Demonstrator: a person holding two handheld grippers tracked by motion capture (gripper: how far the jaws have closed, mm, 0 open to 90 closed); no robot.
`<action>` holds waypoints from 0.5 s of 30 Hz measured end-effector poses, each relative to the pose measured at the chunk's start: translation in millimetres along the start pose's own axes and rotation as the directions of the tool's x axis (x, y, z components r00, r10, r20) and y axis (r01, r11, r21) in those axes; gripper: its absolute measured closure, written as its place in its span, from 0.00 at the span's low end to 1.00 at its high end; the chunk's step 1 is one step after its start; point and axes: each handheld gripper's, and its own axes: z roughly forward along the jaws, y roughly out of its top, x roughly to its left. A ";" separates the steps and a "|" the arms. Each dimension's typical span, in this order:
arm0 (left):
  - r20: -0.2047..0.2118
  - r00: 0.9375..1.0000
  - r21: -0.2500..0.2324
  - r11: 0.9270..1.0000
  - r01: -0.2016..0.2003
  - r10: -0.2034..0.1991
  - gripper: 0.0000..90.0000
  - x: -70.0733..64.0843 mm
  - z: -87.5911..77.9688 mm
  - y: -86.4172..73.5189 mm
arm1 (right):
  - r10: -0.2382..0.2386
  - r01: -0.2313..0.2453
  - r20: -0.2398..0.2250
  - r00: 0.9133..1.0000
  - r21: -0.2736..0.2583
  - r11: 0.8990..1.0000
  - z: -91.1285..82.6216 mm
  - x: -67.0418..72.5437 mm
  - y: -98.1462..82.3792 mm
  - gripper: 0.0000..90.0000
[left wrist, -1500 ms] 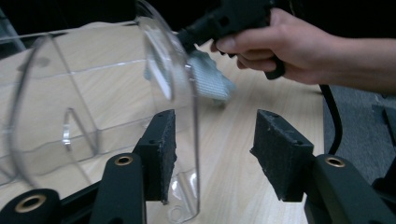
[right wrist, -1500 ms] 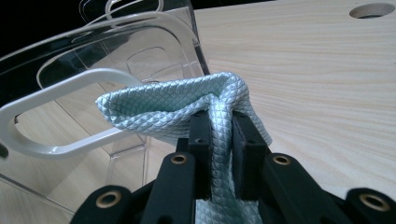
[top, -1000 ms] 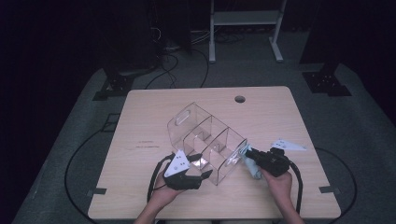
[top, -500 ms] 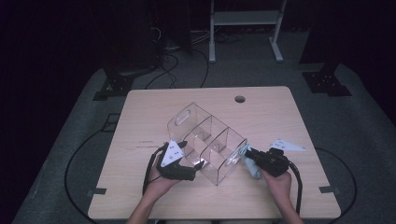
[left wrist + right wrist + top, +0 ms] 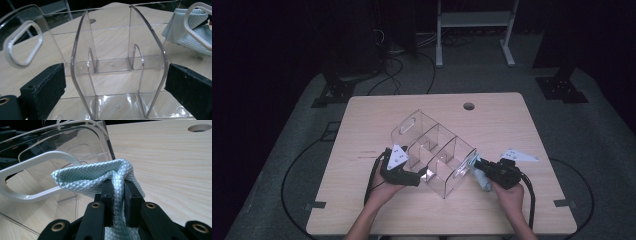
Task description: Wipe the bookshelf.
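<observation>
Left tool [image 5: 419, 176] lies level w/ jaws spread wide, just been opening, either side of clear organizer [image 5: 437, 150] mid-surface, pads not touching it. Right tool [image 5: 477, 165] points at organizer's end, jaws pinching pale blue cloth [image 5: 100, 178] against its handle wall.

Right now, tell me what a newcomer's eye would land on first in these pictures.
First, the clear plastic organizer with its handle cutouts, at the middle of the wooden table. Next, the pale blue cloth pinched in the right tool, held against the organizer's near end. The left tool has just opened, its pads standing off the organizer's sides.
</observation>
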 end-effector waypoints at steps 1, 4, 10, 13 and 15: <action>0.012 1.000 0.004 1.000 -0.001 0.001 0.03 -0.2 1.4 -0.6 | -0.002 0.002 0.001 1.000 0.001 1.000 0.0 0.1 0.2 0.88; 0.012 1.000 0.008 1.000 0.003 -0.003 0.02 -2.0 5.6 -3.1 | -0.002 0.002 0.002 1.000 0.001 1.000 0.1 0.2 0.1 0.88; 0.013 0.999 0.015 0.999 0.031 -0.031 0.02 -0.2 15.9 -4.5 | -0.008 0.008 0.000 1.000 0.001 1.000 0.4 0.9 1.2 0.88; -0.009 1.000 0.006 1.000 0.028 -0.028 0.02 -2.3 19.2 -5.4 | -0.013 0.013 -0.002 1.000 0.003 1.000 1.6 3.1 1.1 0.88; 0.000 0.998 -0.010 0.998 0.058 -0.058 0.07 1.5 16.8 -7.2 | -0.022 0.022 0.002 1.000 0.006 1.000 2.5 4.3 1.9 0.88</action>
